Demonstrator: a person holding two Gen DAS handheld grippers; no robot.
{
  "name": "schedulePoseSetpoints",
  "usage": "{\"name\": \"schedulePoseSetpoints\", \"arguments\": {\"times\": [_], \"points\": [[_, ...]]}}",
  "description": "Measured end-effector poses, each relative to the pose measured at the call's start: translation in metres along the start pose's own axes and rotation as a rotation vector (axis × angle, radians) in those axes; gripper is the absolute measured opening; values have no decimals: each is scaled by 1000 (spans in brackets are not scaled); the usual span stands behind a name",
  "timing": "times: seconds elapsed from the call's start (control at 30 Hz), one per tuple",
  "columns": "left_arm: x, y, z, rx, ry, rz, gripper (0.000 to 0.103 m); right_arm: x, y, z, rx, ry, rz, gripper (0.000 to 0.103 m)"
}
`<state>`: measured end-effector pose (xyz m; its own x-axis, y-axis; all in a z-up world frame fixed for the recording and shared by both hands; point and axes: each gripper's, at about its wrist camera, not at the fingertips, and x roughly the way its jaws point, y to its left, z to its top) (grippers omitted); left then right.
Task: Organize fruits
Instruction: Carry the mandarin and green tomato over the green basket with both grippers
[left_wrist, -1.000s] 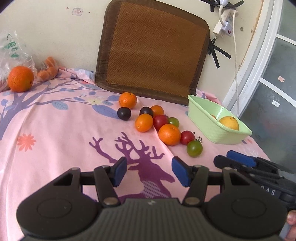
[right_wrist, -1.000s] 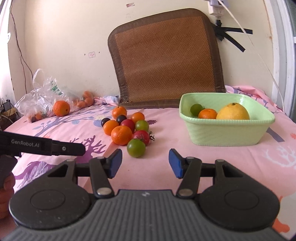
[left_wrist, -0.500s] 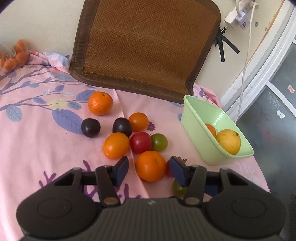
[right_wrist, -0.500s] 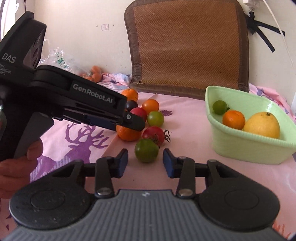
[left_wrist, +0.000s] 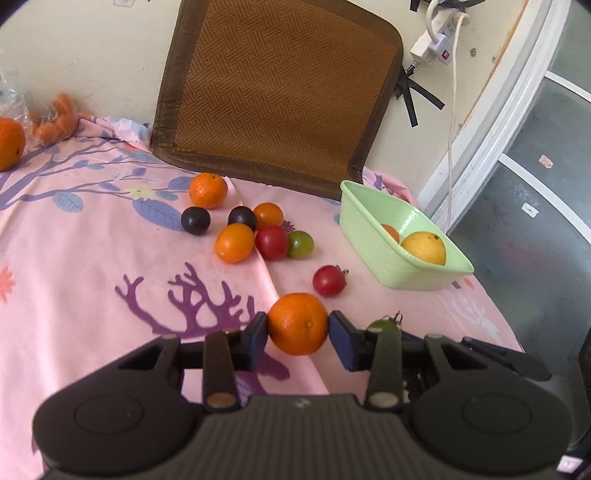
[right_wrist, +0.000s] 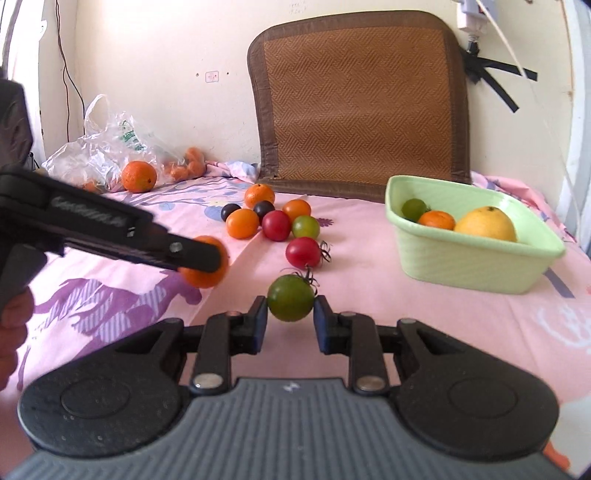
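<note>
Near the green basin (right_wrist: 476, 258): left gripper (left_wrist: 297, 332) just closed, clamped on orange (left_wrist: 297, 323); right gripper (right_wrist: 290, 316) pinching green tomato (right_wrist: 290, 302).

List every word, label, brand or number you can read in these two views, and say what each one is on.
Nothing reads clearly.
White lettering on the side of the left gripper, seen from the right wrist view: too blurred to read.
Green print on the plastic bag: too small to read.
Small logo mark on each gripper's grey body: a symbol, not text.
</note>
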<state>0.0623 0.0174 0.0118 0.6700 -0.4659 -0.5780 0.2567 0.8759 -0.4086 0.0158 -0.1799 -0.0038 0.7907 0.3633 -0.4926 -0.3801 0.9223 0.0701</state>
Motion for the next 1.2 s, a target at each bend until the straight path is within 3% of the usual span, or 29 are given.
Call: {"name": "schedulePoseSetpoints", "arguments": {"times": [0.17, 0.57, 1.2], "points": [[-22, -2, -22, 36, -16, 6, 37, -1, 5, -7, -23, 26, -13, 29], [-16, -9, -38, 110, -43, 53, 39, -2, 9, -10, -54, 33, -30, 31], [-17, -4, -38, 82, -50, 30, 38, -2, 9, -10, -55, 29, -32, 30]]}}
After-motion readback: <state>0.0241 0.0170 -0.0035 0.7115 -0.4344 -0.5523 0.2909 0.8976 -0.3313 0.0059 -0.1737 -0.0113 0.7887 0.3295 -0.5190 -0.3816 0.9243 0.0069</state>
